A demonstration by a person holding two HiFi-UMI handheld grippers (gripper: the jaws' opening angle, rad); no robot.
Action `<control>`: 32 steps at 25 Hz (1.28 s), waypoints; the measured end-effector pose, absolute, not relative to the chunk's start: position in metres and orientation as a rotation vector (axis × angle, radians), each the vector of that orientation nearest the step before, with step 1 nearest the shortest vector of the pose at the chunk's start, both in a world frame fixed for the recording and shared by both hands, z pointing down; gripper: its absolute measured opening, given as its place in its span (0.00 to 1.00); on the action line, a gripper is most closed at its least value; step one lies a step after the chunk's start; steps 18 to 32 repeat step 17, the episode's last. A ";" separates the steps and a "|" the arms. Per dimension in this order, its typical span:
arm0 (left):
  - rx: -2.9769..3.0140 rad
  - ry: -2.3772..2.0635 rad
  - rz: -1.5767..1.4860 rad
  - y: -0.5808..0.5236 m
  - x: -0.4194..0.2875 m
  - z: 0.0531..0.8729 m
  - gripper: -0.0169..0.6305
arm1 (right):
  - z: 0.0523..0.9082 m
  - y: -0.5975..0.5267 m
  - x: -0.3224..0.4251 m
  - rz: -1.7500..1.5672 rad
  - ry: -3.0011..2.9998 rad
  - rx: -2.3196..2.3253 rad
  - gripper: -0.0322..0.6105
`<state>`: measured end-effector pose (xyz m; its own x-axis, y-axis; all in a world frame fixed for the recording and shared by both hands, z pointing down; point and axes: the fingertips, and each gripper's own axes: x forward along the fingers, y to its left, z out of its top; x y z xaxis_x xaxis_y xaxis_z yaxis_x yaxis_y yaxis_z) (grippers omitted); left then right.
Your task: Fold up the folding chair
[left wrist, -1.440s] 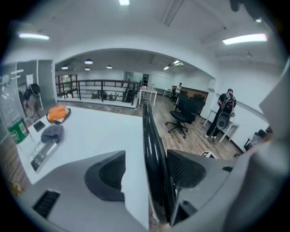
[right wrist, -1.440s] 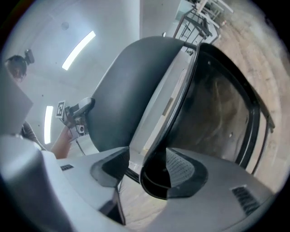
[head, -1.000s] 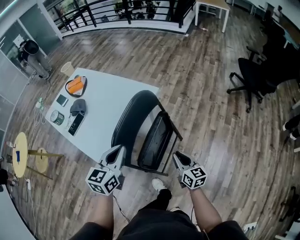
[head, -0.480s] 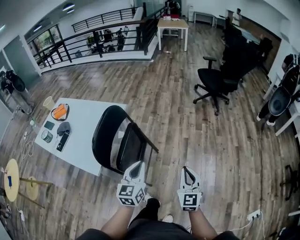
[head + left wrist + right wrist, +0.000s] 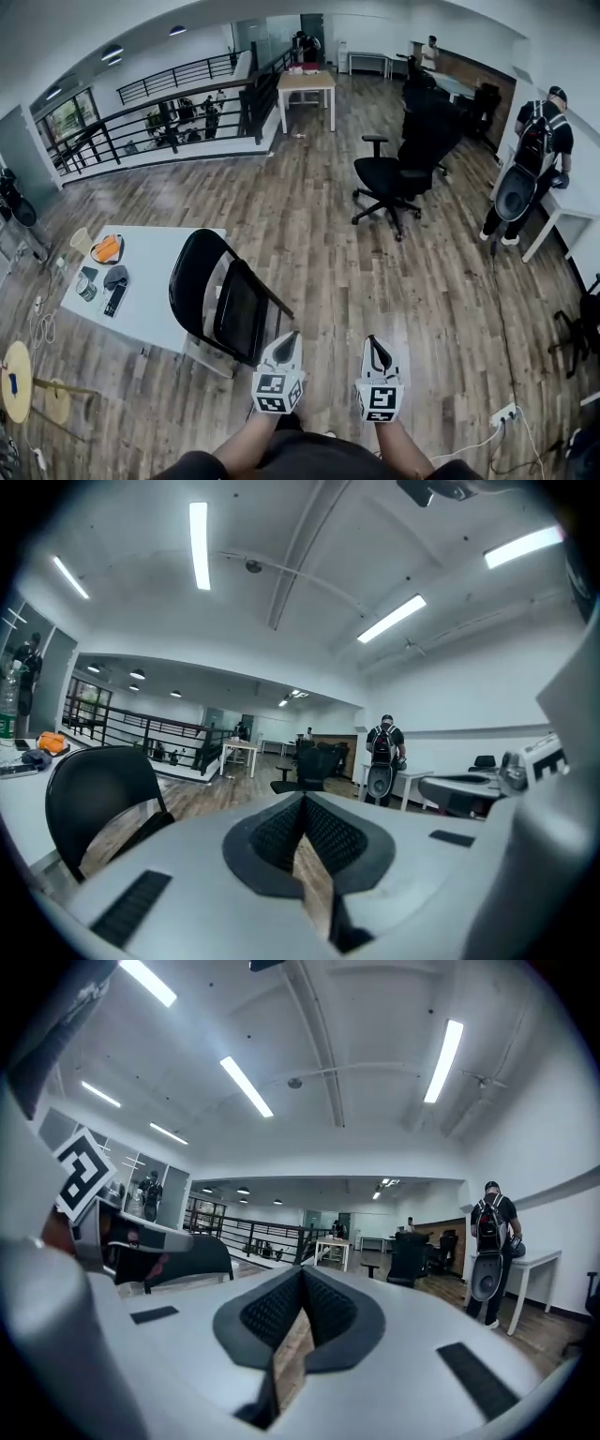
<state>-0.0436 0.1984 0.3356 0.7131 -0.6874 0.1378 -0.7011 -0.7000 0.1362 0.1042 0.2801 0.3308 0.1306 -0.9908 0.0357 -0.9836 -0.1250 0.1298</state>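
Folding chair (image 5: 234, 309) stands on the wood floor (image 5: 375, 272) right up against the right-hand edge of the white table (image 5: 150, 281). Its seat is tipped up close to the backrest, so it looks folded or near enough. Neither gripper touches it. The left gripper (image 5: 290, 337) and right gripper (image 5: 373, 343) are held out side by side in front of the person, forearms reaching forward, both pointing roughly level across the room, marker cubes facing up. Both pairs of jaws are pressed together with nothing in them. The left one is near the chair's front legs.
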 end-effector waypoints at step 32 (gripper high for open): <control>2.770 -1.125 0.117 0.221 -0.083 0.309 0.03 | 0.308 0.295 0.056 -0.167 -2.034 2.263 0.07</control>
